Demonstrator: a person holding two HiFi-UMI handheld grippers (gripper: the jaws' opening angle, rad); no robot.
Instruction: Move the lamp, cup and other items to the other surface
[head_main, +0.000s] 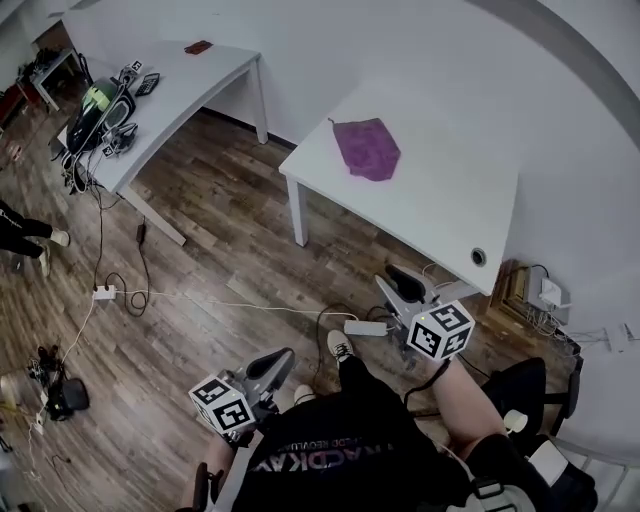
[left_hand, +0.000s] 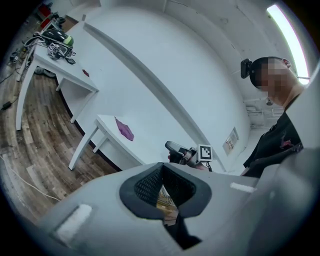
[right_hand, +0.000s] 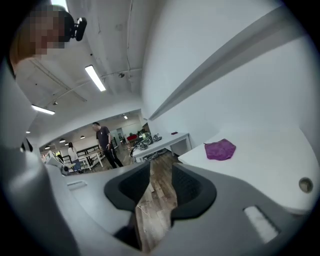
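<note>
Operator: Grippers, how do they stand?

Spotter: Your left gripper (head_main: 275, 362) has its ribbed black pads pressed together at the tips, with nothing pinched. Your right gripper (head_main: 400, 283) stands spread and empty, and the wood-plank floor (head_main: 230, 250) shows through the gap. Both hang over the floor, short of the near white table (head_main: 440, 215).

Operator: Items?

Spotter: A crumpled purple cloth (head_main: 367, 148) lies on that table, well apart from your jaws. The far white table (head_main: 190, 85) carries a heap of gear (head_main: 100, 115) at one end, green and black, with cables trailing to the floor. It is too small to tell one item from another. A small dark red thing (head_main: 198, 47) lies apart from the heap.

Operator: Writing?

Spotter: White lettering on your black shirt (head_main: 340, 430) is reversed, cut off and unreadable. Black-and-white square markers cover each gripper's cube.
</note>
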